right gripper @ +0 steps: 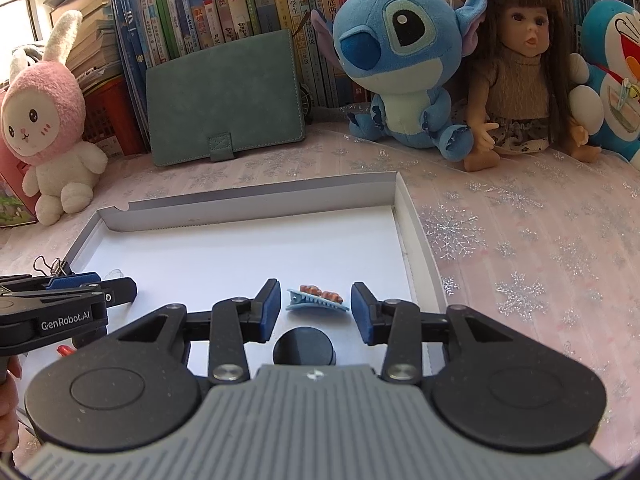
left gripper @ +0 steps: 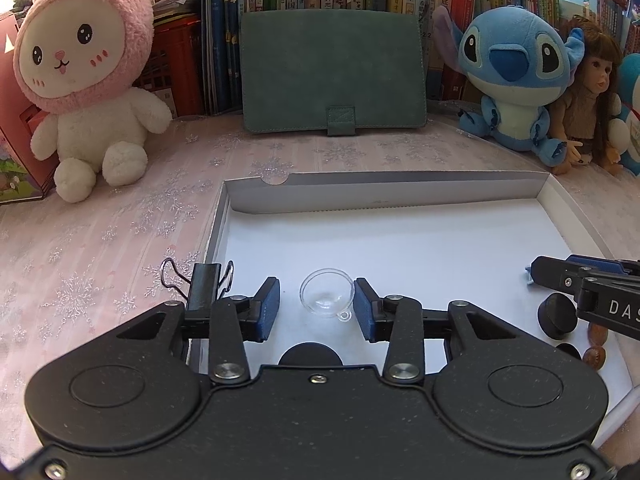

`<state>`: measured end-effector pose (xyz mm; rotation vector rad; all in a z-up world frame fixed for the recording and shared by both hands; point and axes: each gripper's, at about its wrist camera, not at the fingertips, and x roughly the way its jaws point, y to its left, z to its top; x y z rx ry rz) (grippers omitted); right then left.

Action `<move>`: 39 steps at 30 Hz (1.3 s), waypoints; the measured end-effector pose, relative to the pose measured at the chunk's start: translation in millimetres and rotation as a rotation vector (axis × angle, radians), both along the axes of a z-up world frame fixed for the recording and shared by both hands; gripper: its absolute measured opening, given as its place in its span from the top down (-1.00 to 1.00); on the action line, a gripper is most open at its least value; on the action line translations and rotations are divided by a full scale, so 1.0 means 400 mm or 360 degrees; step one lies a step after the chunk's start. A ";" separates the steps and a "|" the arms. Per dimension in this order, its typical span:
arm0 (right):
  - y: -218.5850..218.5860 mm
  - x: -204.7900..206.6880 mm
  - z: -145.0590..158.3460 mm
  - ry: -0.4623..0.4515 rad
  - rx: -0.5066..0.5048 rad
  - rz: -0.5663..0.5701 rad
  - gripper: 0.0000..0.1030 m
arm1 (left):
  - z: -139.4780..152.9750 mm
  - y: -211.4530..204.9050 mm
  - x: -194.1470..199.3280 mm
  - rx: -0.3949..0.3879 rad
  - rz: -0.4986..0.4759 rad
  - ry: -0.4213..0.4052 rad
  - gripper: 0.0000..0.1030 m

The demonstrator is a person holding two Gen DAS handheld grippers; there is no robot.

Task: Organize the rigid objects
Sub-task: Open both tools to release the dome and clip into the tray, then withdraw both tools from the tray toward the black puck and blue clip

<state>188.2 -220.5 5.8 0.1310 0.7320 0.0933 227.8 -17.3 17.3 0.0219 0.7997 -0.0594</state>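
Note:
A shallow white box lid lies on the pink snowflake tablecloth. My left gripper is open, and a clear plastic suction cup rests on the lid floor between its blue pads, closer to the right pad. My right gripper is open too, and a light blue hair clip with brown trim lies on the lid floor between its pads with small gaps either side. A black binder clip sits on the lid's left rim beside the left finger.
Black round caps and brown beads lie at the lid's near side. A green notebook case, a pink bunny plush, a blue plush and a doll line the back before a row of books.

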 end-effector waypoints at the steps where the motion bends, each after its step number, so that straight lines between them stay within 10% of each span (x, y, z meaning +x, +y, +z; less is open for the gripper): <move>1: 0.001 -0.004 0.004 -0.0012 -0.0003 0.0008 -0.14 | 0.004 0.001 -0.005 0.0000 0.0001 -0.0007 0.12; 10: 0.001 -0.066 0.044 -0.0132 -0.0031 0.0078 -0.42 | 0.074 0.000 -0.095 -0.0023 -0.0117 -0.0121 -0.52; 39: -0.033 -0.343 0.052 -0.0332 0.0008 0.0263 -0.73 | 0.073 -0.019 -0.450 -0.0106 -0.0213 -0.0231 -0.65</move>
